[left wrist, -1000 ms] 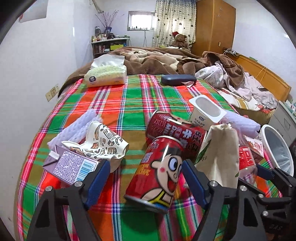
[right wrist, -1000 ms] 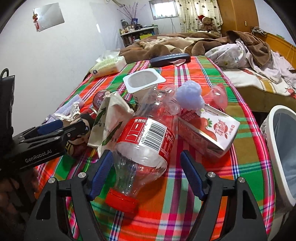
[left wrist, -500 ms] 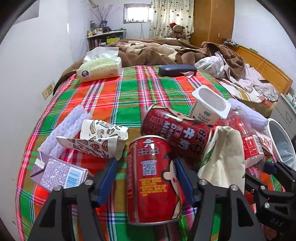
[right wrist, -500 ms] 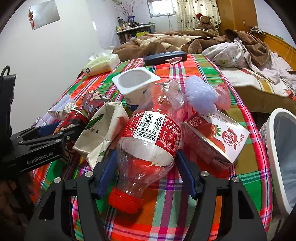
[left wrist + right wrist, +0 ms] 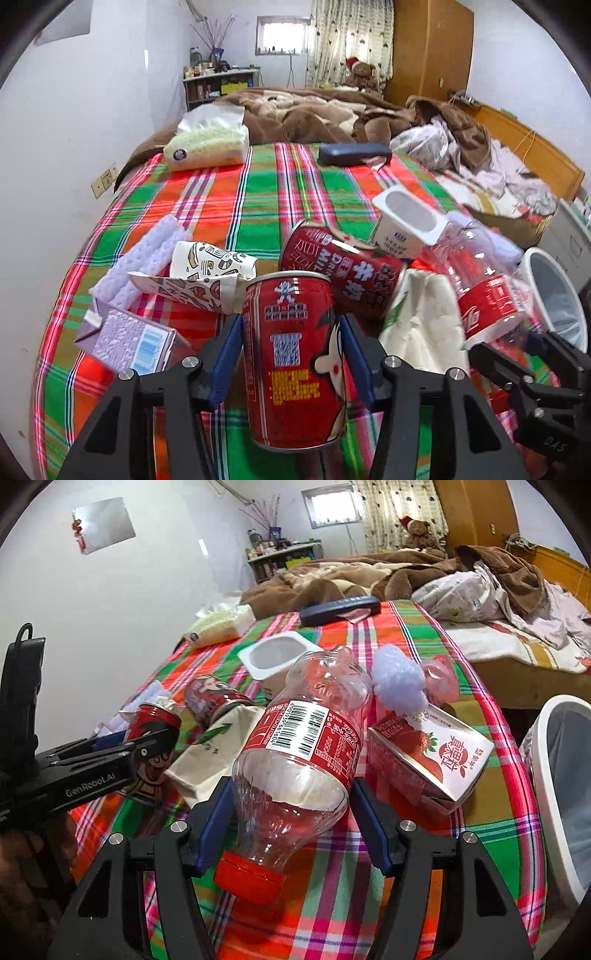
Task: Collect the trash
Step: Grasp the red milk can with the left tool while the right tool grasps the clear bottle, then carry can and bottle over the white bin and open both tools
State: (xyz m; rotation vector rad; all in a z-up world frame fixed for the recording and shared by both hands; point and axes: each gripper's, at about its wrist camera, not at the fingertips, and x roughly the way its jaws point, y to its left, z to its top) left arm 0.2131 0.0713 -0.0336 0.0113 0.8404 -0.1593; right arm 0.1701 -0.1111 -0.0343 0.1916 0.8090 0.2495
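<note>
My left gripper (image 5: pixel 291 354) is shut on a red cartoon can (image 5: pixel 295 362) and holds it upright above the plaid cloth (image 5: pixel 221 199). My right gripper (image 5: pixel 291 812) is shut on a clear plastic bottle (image 5: pixel 303 746) with a red label and red cap, cap toward me. The bottle also shows in the left wrist view (image 5: pixel 484 295), and the can in the right wrist view (image 5: pixel 155 738). A white trash bin (image 5: pixel 554 794) stands past the table's right edge.
On the cloth lie a second red can (image 5: pixel 343 273), a yoghurt cup (image 5: pixel 406 221), a beige paper bag (image 5: pixel 424 325), a patterned paper cup (image 5: pixel 207 273), a purple carton (image 5: pixel 129 339), a strawberry carton (image 5: pixel 432 757), a tissue pack (image 5: pixel 207 147) and a dark case (image 5: pixel 354 153).
Both grippers have closed, the left on the can and the right on the bottle. The can has been turned upright and lifted; the bottle has been raised.
</note>
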